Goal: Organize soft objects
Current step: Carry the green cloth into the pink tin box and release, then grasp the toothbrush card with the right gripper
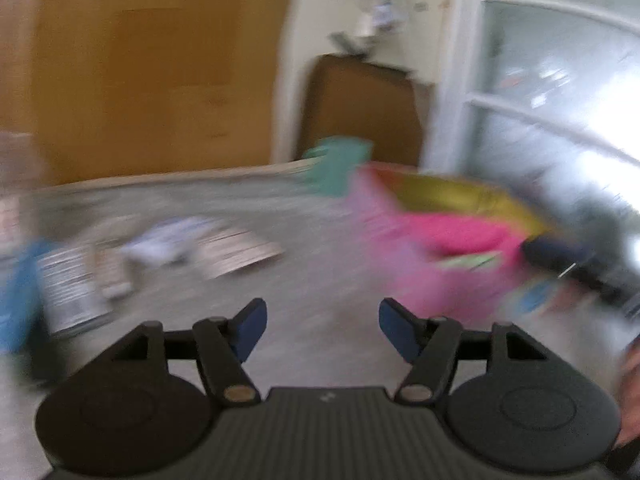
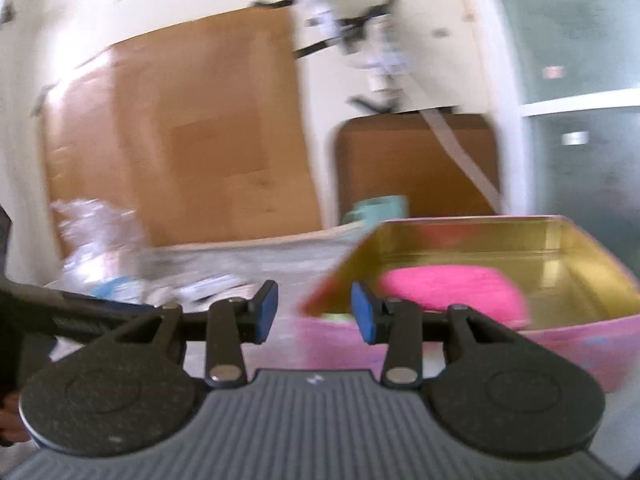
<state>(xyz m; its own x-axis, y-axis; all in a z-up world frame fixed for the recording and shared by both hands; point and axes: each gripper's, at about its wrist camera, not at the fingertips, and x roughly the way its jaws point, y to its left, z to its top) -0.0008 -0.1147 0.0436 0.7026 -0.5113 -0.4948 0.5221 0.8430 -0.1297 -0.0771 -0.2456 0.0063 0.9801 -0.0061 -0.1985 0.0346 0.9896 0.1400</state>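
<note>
Pink cloth [image 2: 452, 292] in tin [image 2: 580, 332]; both claws spread, empty.

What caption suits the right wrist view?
Open right gripper before a pink tin holding a pink cloth.

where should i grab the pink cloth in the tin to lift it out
Judging through the blur, take the pink cloth on its raised top, coming straight down from above. It lies flat inside the open tin, whose gold walls block any sideways approach. The right claw is open, empty and nearest, so it probably suits best.
</note>
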